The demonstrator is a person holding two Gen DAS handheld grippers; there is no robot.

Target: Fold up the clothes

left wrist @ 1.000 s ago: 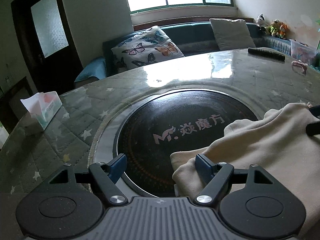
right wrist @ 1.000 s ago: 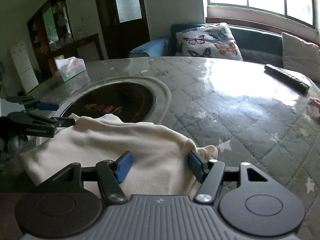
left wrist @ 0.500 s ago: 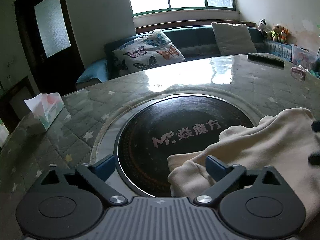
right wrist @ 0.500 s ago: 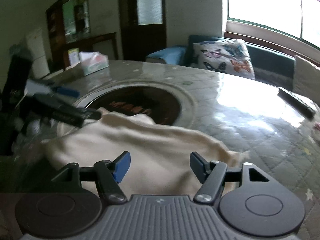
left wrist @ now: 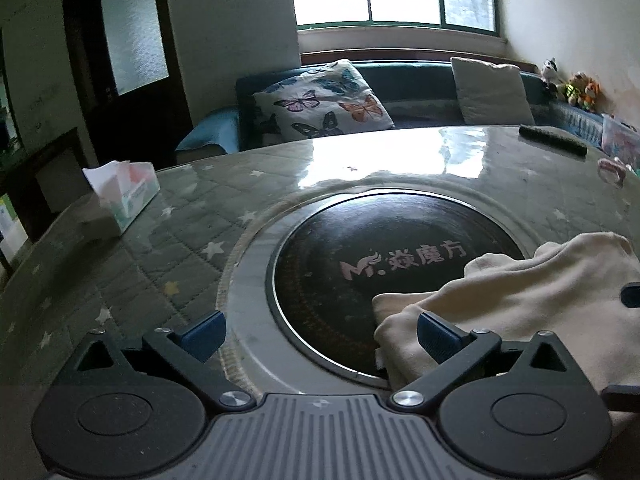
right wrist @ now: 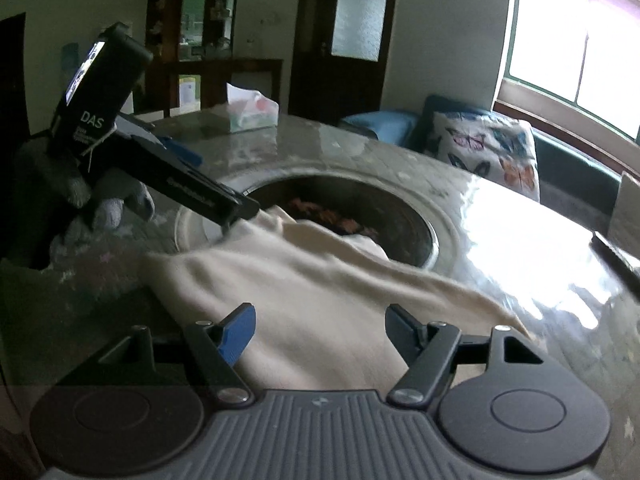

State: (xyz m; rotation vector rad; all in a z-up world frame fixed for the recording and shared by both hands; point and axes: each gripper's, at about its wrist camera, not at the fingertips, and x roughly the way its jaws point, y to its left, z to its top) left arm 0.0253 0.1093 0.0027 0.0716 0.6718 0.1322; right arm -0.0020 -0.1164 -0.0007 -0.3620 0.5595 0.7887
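Letting go after a fold, we hold the left gripper [left wrist: 318,332] spread wide and the right gripper [right wrist: 318,330] with jaws just opening, both empty above the cream garment [right wrist: 320,296]; next, in our judgement, we must find a fresh edge.

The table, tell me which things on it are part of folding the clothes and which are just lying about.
Part of the job:
- cream garment, lying partly over the round black hob
- left gripper, jaws open
- right gripper, jaws open over the cloth

Just lying about:
- tissue box
- remote control
- small pink item near the table edge
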